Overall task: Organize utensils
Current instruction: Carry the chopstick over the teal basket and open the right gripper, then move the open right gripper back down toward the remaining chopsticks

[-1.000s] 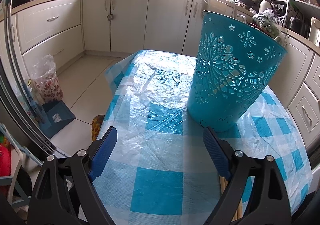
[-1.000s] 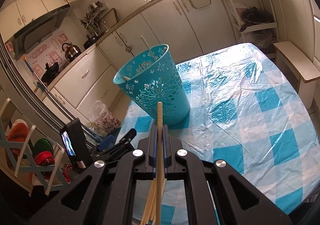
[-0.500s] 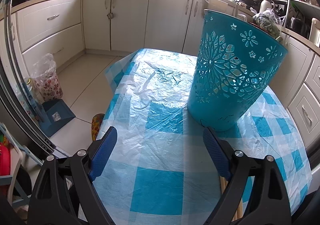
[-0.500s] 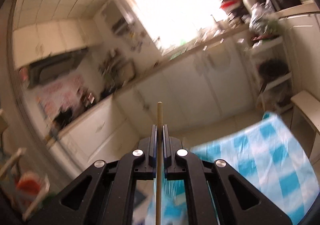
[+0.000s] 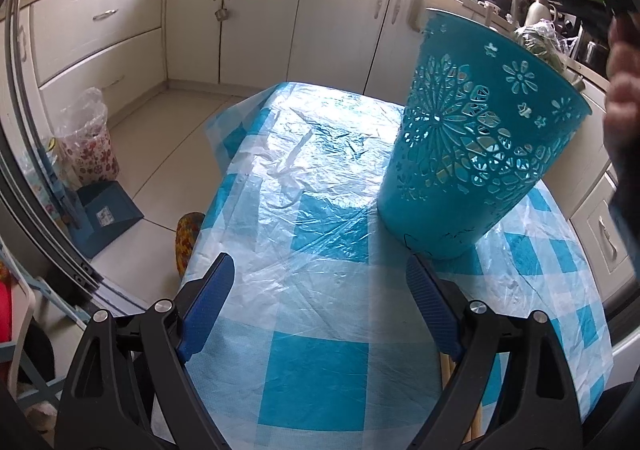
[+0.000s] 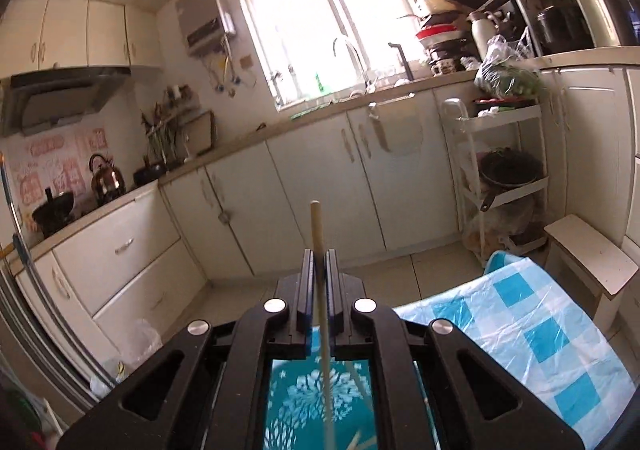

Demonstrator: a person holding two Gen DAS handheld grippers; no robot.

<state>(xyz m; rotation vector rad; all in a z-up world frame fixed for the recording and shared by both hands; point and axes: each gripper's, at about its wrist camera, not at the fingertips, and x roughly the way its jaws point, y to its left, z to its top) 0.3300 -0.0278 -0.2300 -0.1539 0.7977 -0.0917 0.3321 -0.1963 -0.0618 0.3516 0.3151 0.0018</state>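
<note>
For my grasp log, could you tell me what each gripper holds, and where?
The right gripper clamps a wooden chopstick just below its upper end. The left gripper is open, holding nothing.

The tabletop (image 5: 320, 370) is viewed from low at its near edge by the left wrist camera, faced along its length, with the teal basket (image 5: 472, 153) close on the right. From the right wrist camera, held higher above that basket (image 6: 320, 402), the far cabinets are faced. Basket, tabletop and cabinets are shared.
</note>
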